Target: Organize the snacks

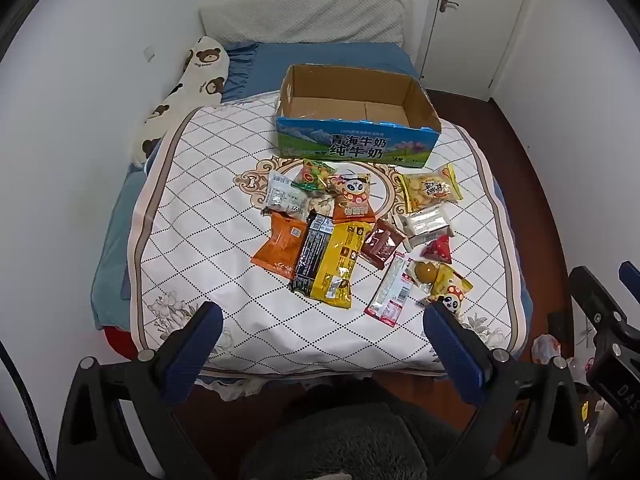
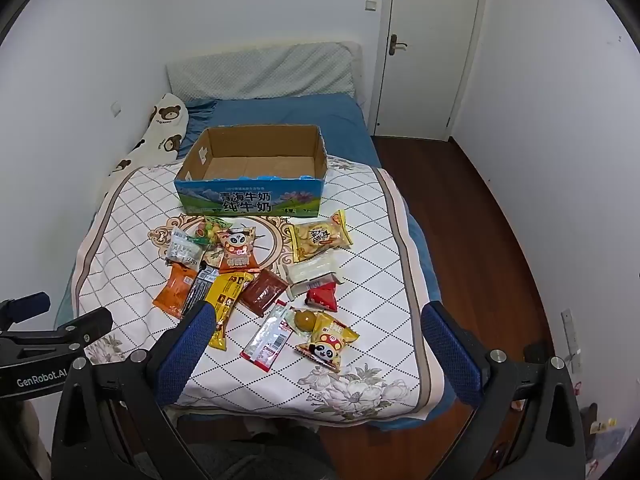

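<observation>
Snacks (image 1: 340,236) on bed, box (image 1: 356,120) empty, grippers apart

White walls (image 2: 540,80) enclose a small bedroom with a dark wooden floor (image 2: 472,216). A bed (image 2: 304,116) in blue sheets carries a white diamond-patterned quilt (image 2: 360,360), a bear-print pillow (image 1: 188,80) and a padded headboard (image 1: 304,20). A closed white door (image 2: 424,48) stands beyond.

Snack packets (image 1: 352,236) on the bed (image 1: 248,216), before the box (image 1: 356,120).
</observation>
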A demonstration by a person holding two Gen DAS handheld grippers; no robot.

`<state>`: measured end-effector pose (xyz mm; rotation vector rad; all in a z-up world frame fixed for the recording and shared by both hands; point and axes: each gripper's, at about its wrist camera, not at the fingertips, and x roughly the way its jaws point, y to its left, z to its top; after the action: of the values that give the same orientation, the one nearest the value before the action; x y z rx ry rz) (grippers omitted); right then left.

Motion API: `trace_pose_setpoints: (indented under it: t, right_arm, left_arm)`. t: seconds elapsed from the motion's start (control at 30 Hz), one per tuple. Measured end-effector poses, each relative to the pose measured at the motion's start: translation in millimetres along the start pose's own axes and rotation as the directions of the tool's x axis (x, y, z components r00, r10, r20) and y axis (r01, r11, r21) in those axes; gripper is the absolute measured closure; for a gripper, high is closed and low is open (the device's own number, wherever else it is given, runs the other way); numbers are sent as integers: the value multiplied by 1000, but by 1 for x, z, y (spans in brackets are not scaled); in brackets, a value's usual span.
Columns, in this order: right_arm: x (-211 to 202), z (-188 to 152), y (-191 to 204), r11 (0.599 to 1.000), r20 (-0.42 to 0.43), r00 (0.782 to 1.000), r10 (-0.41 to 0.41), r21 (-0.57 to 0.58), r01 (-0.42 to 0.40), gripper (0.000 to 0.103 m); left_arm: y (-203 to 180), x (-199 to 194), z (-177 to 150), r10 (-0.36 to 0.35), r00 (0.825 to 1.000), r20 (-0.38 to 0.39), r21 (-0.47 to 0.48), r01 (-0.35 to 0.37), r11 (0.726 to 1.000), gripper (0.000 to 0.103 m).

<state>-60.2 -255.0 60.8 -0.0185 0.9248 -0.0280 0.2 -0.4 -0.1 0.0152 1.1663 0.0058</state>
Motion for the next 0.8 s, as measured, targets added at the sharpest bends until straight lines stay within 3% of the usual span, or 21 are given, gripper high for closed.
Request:
trace_pose_setpoints:
  t: [0.8]
  right_arm:
    - [3,-2,0,1000,-14,1000,3,-3,-3,0]
  left_arm:
    - [0,-1,-2,-15,1000,-4,-1,15,1000,0]
